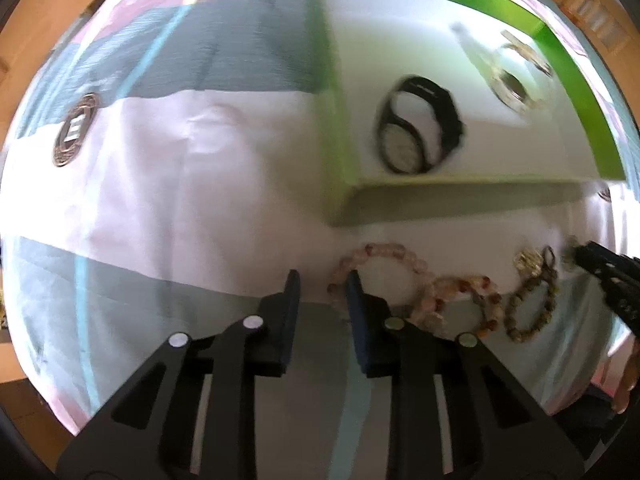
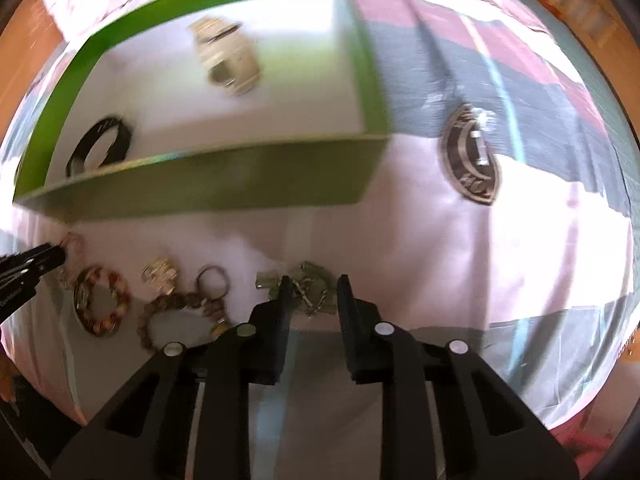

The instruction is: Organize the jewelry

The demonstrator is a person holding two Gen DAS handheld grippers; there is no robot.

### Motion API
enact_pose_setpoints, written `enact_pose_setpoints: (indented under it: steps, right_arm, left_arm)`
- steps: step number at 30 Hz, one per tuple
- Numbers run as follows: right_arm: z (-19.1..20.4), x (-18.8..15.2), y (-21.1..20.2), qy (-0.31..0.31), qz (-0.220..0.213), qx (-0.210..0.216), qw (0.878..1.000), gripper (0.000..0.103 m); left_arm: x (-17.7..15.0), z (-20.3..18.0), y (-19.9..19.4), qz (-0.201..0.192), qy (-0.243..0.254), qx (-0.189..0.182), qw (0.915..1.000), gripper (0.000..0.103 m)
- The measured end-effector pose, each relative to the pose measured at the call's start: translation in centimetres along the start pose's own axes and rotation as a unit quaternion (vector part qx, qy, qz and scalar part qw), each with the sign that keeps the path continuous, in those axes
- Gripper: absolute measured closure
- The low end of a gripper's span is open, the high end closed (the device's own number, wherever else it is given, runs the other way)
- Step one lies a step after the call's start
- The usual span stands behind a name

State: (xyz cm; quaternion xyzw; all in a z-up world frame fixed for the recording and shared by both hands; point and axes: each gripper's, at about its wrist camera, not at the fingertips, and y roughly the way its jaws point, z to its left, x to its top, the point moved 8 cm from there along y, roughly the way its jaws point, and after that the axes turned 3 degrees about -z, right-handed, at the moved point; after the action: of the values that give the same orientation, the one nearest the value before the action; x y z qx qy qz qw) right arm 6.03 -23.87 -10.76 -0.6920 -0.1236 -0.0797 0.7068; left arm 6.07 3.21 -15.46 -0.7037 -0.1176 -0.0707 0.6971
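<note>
A green box point(image 1: 452, 190) with a white floor holds a black watch point(image 1: 416, 128) and a pale watch point(image 1: 508, 76); both also show in the right wrist view, the black watch point(image 2: 100, 146) and the pale watch point(image 2: 228, 56). On the cloth before the box lie a pink bead bracelet point(image 1: 380, 268), an orange bead bracelet point(image 1: 480, 304) and a brown bead bracelet point(image 1: 532, 304). My left gripper point(image 1: 322, 280) is open and empty, just left of the pink bracelet. My right gripper point(image 2: 312, 284) is open, its fingers on either side of a greenish metal piece point(image 2: 310, 284).
A striped pink, grey and white cloth point(image 1: 180, 184) covers the table. A round dark badge point(image 1: 74, 130) lies left of the box in the left view and shows at the right in the right view point(image 2: 474, 160). A silver charm point(image 2: 160, 274) and keyring point(image 2: 212, 280) lie among the bracelets.
</note>
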Motion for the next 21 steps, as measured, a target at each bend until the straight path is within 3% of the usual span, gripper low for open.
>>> enact_pose_setpoints:
  steps: [2,7,13,16,21]
  right_arm:
    - [-0.5,0.2,-0.2,0.009,-0.002,0.005,1.000,0.080]
    - [-1.1,0.3,-0.1,0.031,0.007,0.055,0.998,0.074]
    - [-2.9,0.5,-0.8,0.034,0.003,0.030,0.999,0.063]
    - [-3.6,0.2,-0.1,0.045,0.008,0.024,0.999,0.056]
    - [-3.3,-0.1,1.2,0.036,0.019,0.025,0.999,0.055]
  left_arm:
    - [0.2,0.6,0.0,-0.002,-0.007,0.008,0.9999,0.078]
    - [0.2,0.1,-0.3,-0.005,-0.006,-0.015,0.9999,0.077]
    - [-0.2,0.0,0.4,0.005,-0.002,-0.011,0.9999,0.074]
    - [-0.4,-0.7,0.8,0.005,0.005,-0.011,0.9999,0.066]
    - [-0.6,-1.6,1.1,0.002,0.017,-0.003,0.9999,0.060]
